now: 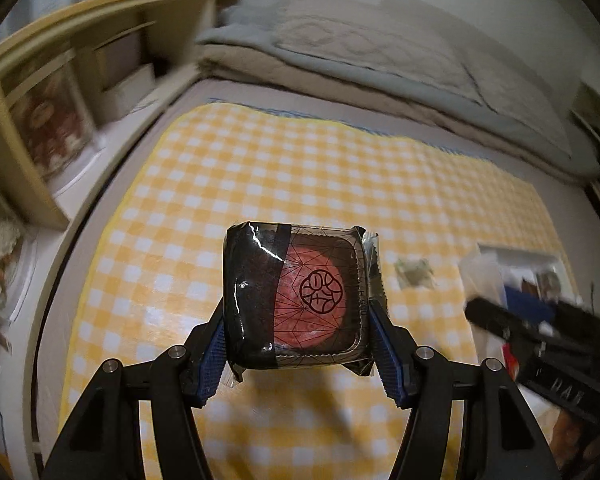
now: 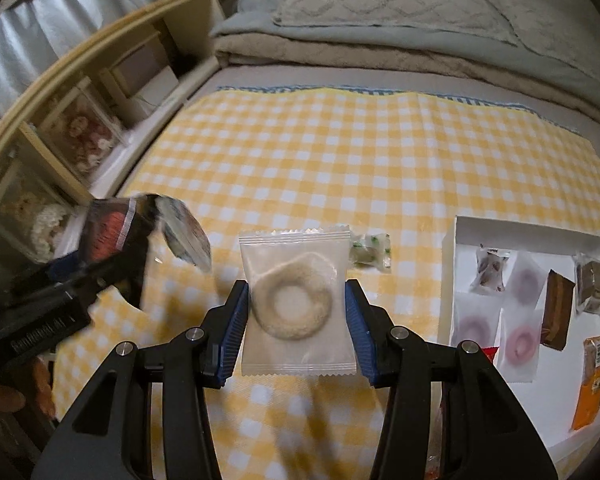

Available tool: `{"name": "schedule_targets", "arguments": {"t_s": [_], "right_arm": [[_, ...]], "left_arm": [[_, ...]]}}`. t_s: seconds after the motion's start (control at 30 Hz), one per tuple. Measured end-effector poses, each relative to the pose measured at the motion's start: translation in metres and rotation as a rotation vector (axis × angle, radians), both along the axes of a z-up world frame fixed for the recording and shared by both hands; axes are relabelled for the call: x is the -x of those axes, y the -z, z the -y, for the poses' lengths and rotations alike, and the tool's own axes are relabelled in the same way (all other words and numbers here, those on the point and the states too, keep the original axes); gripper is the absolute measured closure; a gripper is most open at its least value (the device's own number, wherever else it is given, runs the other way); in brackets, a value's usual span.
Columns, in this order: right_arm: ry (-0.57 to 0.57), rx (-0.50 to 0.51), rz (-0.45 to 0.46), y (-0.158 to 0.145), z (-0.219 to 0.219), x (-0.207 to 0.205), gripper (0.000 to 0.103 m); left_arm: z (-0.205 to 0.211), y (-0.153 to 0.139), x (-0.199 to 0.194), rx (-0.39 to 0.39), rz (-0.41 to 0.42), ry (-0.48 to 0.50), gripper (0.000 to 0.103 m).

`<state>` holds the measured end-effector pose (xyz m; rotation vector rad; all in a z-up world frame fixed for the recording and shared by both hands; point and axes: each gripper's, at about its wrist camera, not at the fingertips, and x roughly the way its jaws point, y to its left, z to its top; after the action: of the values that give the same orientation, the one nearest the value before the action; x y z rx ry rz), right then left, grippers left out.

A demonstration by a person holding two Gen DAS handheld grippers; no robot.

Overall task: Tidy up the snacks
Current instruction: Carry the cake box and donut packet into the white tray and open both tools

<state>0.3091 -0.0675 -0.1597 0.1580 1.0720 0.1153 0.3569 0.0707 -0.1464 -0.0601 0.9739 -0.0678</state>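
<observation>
Nearest in the left wrist view, the left tongs [image 1: 298,326] are clamped on a square black-wrapped cake with a red disc under a clear window [image 1: 296,296], blue pads pressing its two side edges, the pack lifted clear of the yellow-and-white checked cloth [image 1: 260,168] spread on the bed. In the right wrist view the right tongs [image 2: 296,312] are likewise clamped on a clear sachet holding a pale ring-shaped biscuit [image 2: 296,304], its crimped ends at twelve and six o'clock, so its long axis runs along the fingers. The relation that counts is the white shallow box [image 2: 540,236], which lies on the cloth at about three o'clock from the right tongs and already holds several wrapped snacks; the right hand is plainly the nearer one, while the left tongs sit out at nine o'clock. A small green-and-white wrapped sweet [image 2: 370,250] lies loose on the cloth just beyond the sachet, at about one o'clock. Farther off are folded grey blankets [image 2: 380,40] at twelve and a pale wooden shelf [image 2: 100,64] at ten.
</observation>
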Motion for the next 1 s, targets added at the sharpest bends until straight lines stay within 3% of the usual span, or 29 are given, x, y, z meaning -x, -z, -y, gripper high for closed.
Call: {"name": "schedule_targets", "arguments": {"t_s": [0.23,0.37,0.43,0.7,1.0], "right_arm": [[-0.006,-0.056,0.002,-0.004,0.007,0.012,0.055],[0.004,-0.059,-0.031,0.006,0.009,0.009,0.055],[0.002,-0.067,-0.054,0.014,0.007,0.005,0.055],[-0.04,-0.065,-0.158,0.052,-0.013,-0.006,0.055],[-0.039,-0.048,-0.141,0.048,-0.011,-0.008,0.055]], "left_arm": [[0.048,0.05,0.008,-0.179,-0.183,0.211,0.041],[0.056,0.081,0.008,-0.29,-0.268,0.252,0.041],[0.054,0.089,0.008,-0.306,-0.286,0.254,0.041],[0.03,0.095,0.001,-0.289,-0.292,0.217,0.041],[0.009,0.055,0.003,-0.165,-0.207,0.137,0.041]]}}
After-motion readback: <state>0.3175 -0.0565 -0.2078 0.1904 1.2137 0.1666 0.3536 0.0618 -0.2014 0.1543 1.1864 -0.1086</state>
